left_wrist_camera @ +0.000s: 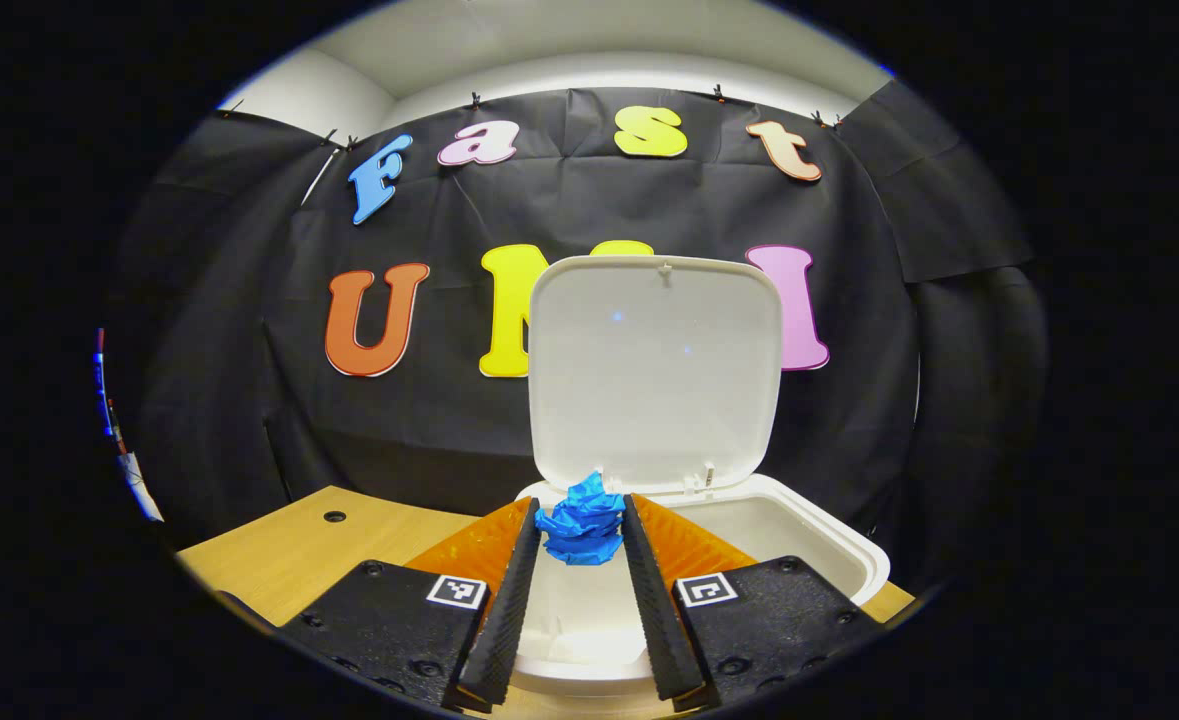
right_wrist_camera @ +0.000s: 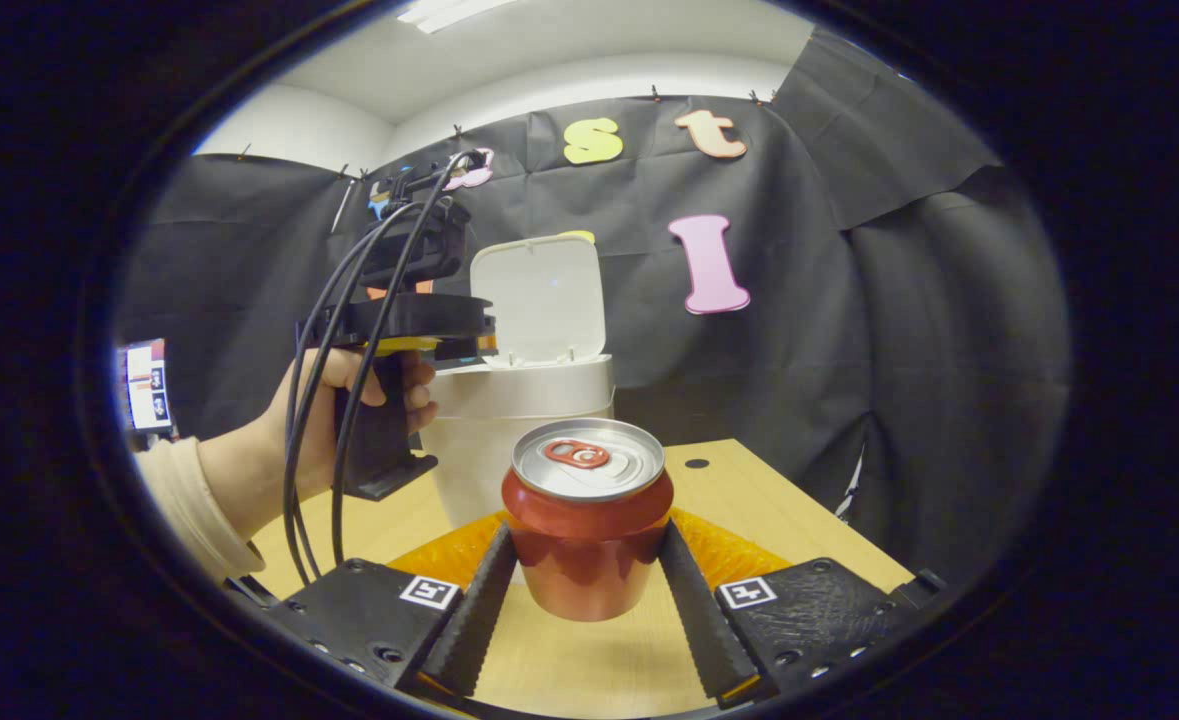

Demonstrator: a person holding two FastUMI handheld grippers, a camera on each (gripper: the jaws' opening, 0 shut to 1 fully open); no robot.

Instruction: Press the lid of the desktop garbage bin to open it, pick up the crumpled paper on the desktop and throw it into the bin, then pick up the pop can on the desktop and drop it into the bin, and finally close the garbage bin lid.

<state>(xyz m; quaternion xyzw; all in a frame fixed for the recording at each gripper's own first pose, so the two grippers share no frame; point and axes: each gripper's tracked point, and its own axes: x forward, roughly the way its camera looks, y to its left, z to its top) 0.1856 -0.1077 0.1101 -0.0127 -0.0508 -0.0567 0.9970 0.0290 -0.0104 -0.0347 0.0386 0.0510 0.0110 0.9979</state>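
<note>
Left gripper (left_wrist_camera: pixel 581 535) clamped on crumpled paper (left_wrist_camera: pixel 583 522) over open bin (left_wrist_camera: pixel 809 540), interior partly hidden. Right gripper (right_wrist_camera: pixel 583 560) flanks upright pop can (right_wrist_camera: pixel 587 530) on surface (right_wrist_camera: pixel 589 660); contact unclear.

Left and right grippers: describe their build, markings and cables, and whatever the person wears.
The right gripper and left gripper have ribbed fingers on bolted blocks bearing square coded tags. The left gripper's pistol handle trails black cables. The hand emerges from a cream sleeve.

Blue crumpled paper (left_wrist_camera: pixel 582 524); white bin (left_wrist_camera: pixel 809 535); red can (right_wrist_camera: pixel 588 530), silver top; seemingly light-wood desktop (right_wrist_camera: pixel 589 660).
</note>
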